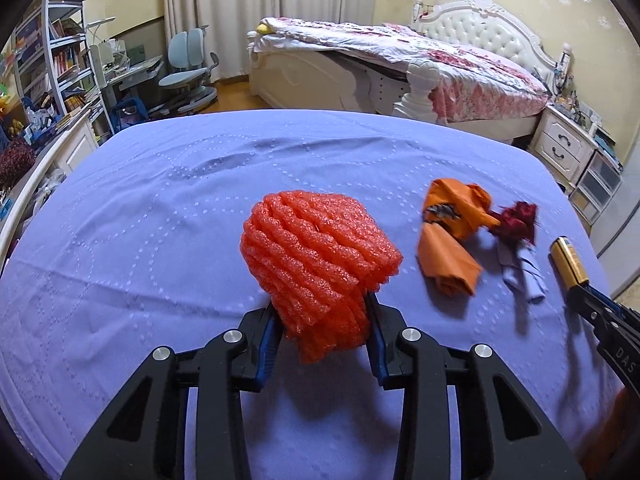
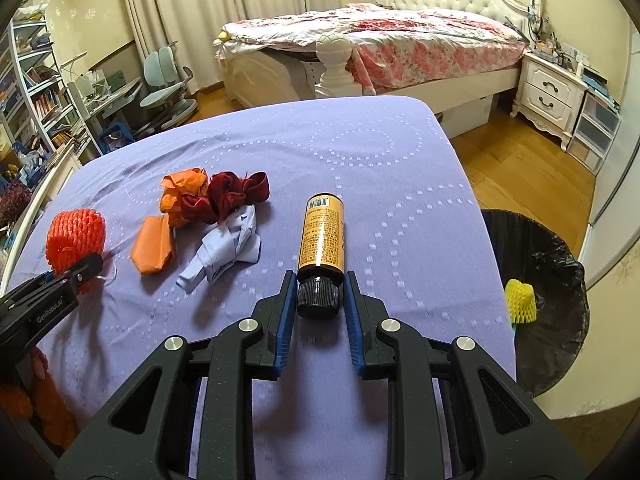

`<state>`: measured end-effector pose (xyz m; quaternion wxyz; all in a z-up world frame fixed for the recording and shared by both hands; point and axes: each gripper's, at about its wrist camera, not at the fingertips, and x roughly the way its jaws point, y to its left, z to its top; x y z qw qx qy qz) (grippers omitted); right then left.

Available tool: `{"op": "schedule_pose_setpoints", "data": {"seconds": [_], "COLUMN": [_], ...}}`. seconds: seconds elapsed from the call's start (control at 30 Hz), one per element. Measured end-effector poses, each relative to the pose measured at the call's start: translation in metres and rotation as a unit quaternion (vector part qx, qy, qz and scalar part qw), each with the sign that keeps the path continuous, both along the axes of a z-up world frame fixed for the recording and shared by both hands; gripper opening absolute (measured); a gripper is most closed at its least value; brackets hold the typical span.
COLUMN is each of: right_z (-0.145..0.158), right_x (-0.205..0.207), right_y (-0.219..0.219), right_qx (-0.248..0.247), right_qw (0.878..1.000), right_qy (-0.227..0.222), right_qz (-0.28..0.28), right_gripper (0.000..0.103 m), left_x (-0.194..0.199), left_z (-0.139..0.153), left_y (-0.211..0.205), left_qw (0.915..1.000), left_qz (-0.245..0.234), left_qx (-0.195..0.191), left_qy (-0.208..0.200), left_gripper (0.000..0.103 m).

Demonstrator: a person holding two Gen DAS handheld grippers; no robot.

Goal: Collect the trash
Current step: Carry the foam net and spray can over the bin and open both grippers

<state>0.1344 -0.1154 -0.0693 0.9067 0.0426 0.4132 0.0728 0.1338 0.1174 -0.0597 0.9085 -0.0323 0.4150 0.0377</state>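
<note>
My left gripper [image 1: 320, 312] is shut on a red foam fruit net [image 1: 316, 256] over the purple bedspread [image 1: 160, 208]. It also shows at the left of the right wrist view [image 2: 76, 236]. My right gripper [image 2: 319, 284] is shut on the black cap of a small orange-labelled bottle [image 2: 322, 236], which also shows at the right edge of the left wrist view [image 1: 570, 260]. Between them lie crumpled orange paper [image 2: 154, 246], a dark red scrap [image 2: 228, 194] and crumpled pale blue paper [image 2: 228, 250].
A bin with a black liner [image 2: 560, 300] stands on the floor right of the bed, with a yellow foam net [image 2: 520, 300] inside. Beyond are a second bed [image 2: 400, 48], a white nightstand [image 2: 548, 88], a desk with chair [image 2: 160, 84] and bookshelves [image 1: 48, 60].
</note>
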Motion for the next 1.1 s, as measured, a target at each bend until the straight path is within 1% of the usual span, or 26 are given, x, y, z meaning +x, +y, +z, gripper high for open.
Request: {"op": "schedule_pose_setpoints", "data": {"seconds": [0.33, 0.57, 0.67, 0.97, 1.1], "right_z": [0.013, 0.025, 0.024, 0.030, 0.033], "right_x": [-0.031, -0.049, -0.049, -0.058, -0.061], "right_y": [-0.018, -0.050, -0.060, -0.086, -0.103], "right_qx": [0.010, 0.019, 0.022, 0.030, 0.028], "right_qw": [1.000, 0.999, 0.998, 0.997, 0.995], "right_qy": [-0.018, -0.037, -0.037, -0.047, -0.057], "right_qz": [-0.005, -0.035, -0.046, -0.060, -0.080], "right_gripper": [0.023, 0.023, 0.023, 0.023, 0.023], "left_x": [-0.025, -0.026, -0.022, -0.023, -0.022], "left_z": [0.014, 0.019, 0.018, 0.023, 0.026], "left_y": [-0.052, -0.097, -0.112, -0.138, -0.154], "left_qw": [0.9977, 0.9930, 0.9914, 0.9890, 0.9869], "left_qz": [-0.064, -0.114, -0.127, -0.143, -0.156], "left_qx": [-0.006, -0.006, -0.010, -0.001, -0.001], "left_qy": [-0.023, -0.032, -0.030, -0.038, -0.043], "left_gripper": [0.037, 0.037, 0.037, 0.037, 0.037]}}
